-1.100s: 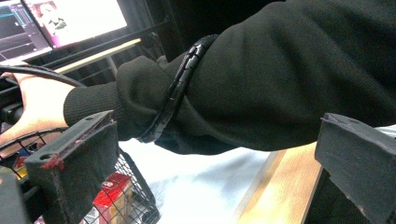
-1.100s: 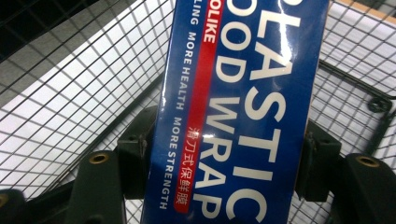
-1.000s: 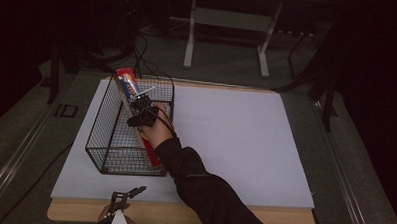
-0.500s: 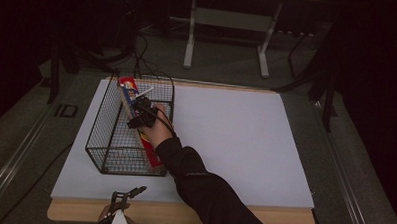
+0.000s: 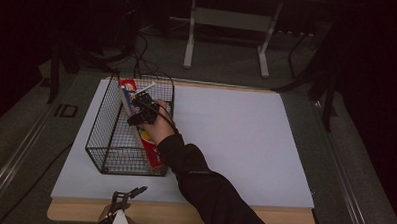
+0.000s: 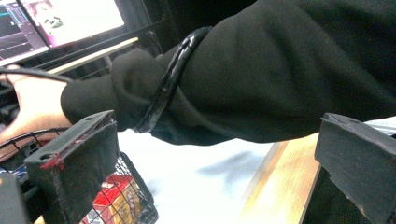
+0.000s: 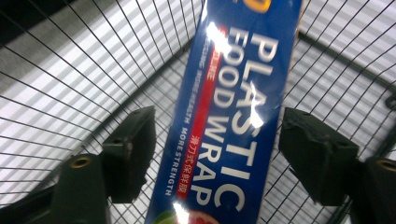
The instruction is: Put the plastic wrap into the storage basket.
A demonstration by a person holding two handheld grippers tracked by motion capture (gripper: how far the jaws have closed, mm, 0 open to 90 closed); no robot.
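Wooden table [image 5: 282, 221], white sheet [image 5: 245, 143] covering it, wire basket [image 5: 105, 139] on sheet

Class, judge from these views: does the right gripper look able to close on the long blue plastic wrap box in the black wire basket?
Probably yes. The right gripper is inside the black wire basket, jaws open on either side of the long blue plastic wrap box, with small gaps and nothing between.

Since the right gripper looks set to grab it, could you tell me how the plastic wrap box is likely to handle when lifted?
The plastic wrap box looks like a long, flat-sided carton, so it should stay stiff and not roll. Its glossy face shows glare, so it may slip a little between the open right gripper jaws. It leans in the wire basket, so its long end might snag the mesh.
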